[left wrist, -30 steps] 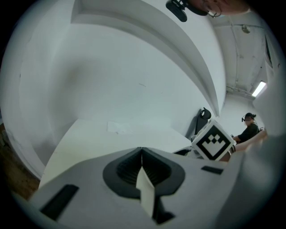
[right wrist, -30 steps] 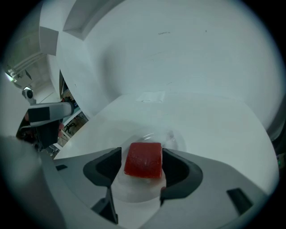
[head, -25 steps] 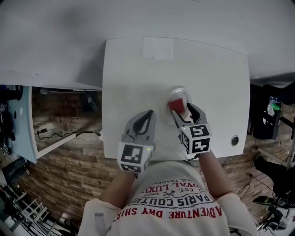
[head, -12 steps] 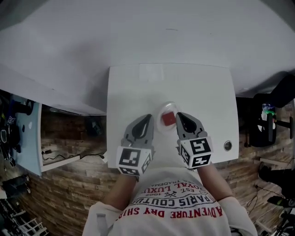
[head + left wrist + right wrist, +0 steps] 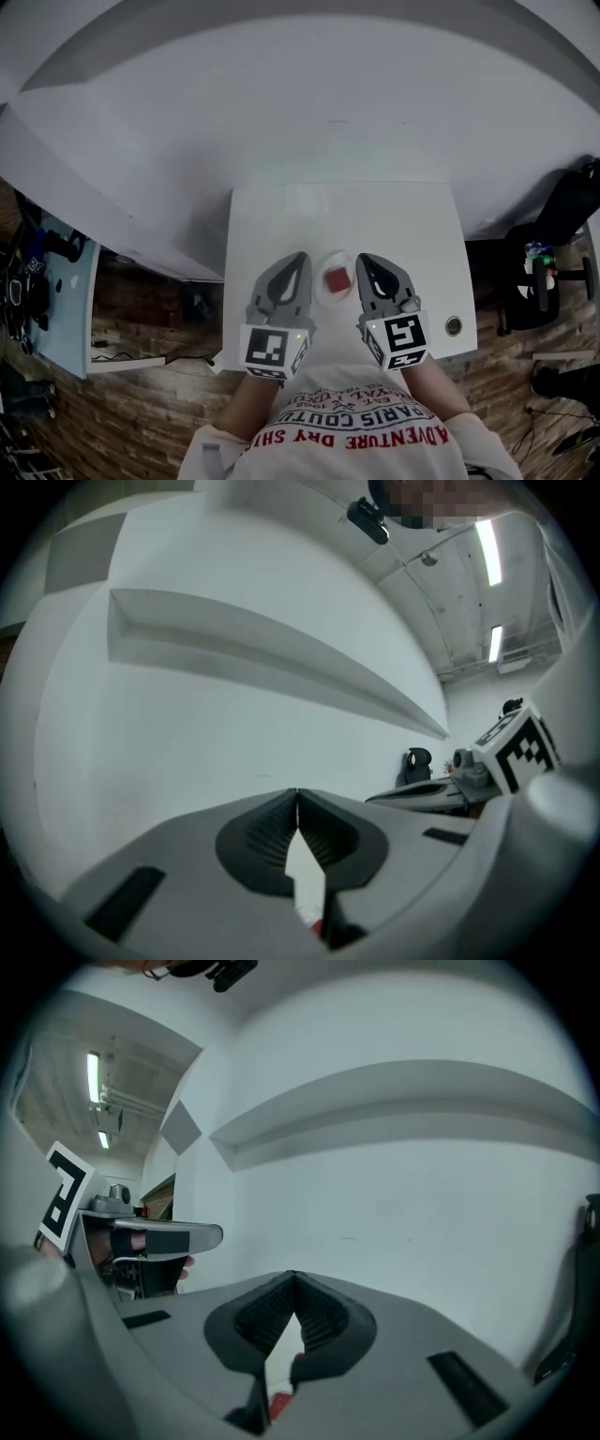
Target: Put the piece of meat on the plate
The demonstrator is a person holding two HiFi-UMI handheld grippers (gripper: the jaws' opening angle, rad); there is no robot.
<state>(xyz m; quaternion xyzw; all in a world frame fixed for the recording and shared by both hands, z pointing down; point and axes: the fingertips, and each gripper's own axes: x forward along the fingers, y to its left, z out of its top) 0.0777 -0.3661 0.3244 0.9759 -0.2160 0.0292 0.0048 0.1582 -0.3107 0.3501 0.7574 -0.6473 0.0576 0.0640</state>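
Note:
A red piece of meat (image 5: 337, 278) lies on a small round plate (image 5: 322, 292) on the white table (image 5: 272, 225). Both grippers hang above the table's near edge, one on each side of the plate and apart from it. My left gripper (image 5: 299, 258) is shut and holds nothing; its jaw tips meet in the left gripper view (image 5: 297, 794). My right gripper (image 5: 360, 260) is shut and empty too, as its own view shows (image 5: 294, 1277). Each gripper view looks level at the white wall. A bit of the red meat (image 5: 279, 1402) shows low down behind the right jaws.
A round grommet hole (image 5: 454, 326) sits at the table's right near corner. A black chair (image 5: 553, 253) stands to the right, a pale blue surface (image 5: 61, 300) to the left. White wall lies beyond the table, brick-patterned floor around it.
Both grippers have risen away from the table. The right jaws, open beside the meat a second ago, have shut with nothing in them. The meat stays on the plate.

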